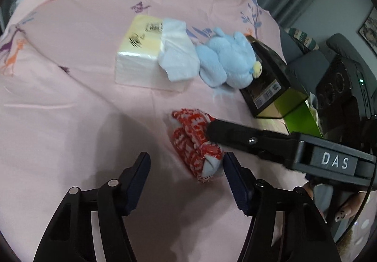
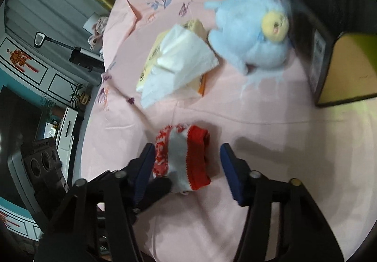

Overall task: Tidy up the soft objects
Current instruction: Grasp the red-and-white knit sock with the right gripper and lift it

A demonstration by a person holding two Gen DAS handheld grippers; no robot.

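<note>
A rolled red-and-white sock (image 1: pixel 195 141) lies on the pink cloth; it also shows in the right wrist view (image 2: pixel 183 158). My left gripper (image 1: pixel 186 167) is open, the sock just ahead of its right finger. My right gripper (image 2: pixel 186 158) is open with the sock between its fingers; in the left wrist view it (image 1: pixel 212 130) reaches in from the right onto the sock. A blue plush toy (image 1: pixel 226 59) (image 2: pixel 254 33) lies beyond, next to a tissue pack (image 1: pixel 141 50) (image 2: pixel 179 61) with a white tissue sticking out.
A black box with a green inside (image 1: pixel 271 80) (image 2: pixel 329 38) lies open on its side at the right, against the plush. The pink cloth (image 1: pixel 70 97) covers the round table. A dark device (image 1: pixel 341 87) and chair stand beyond the table's right edge.
</note>
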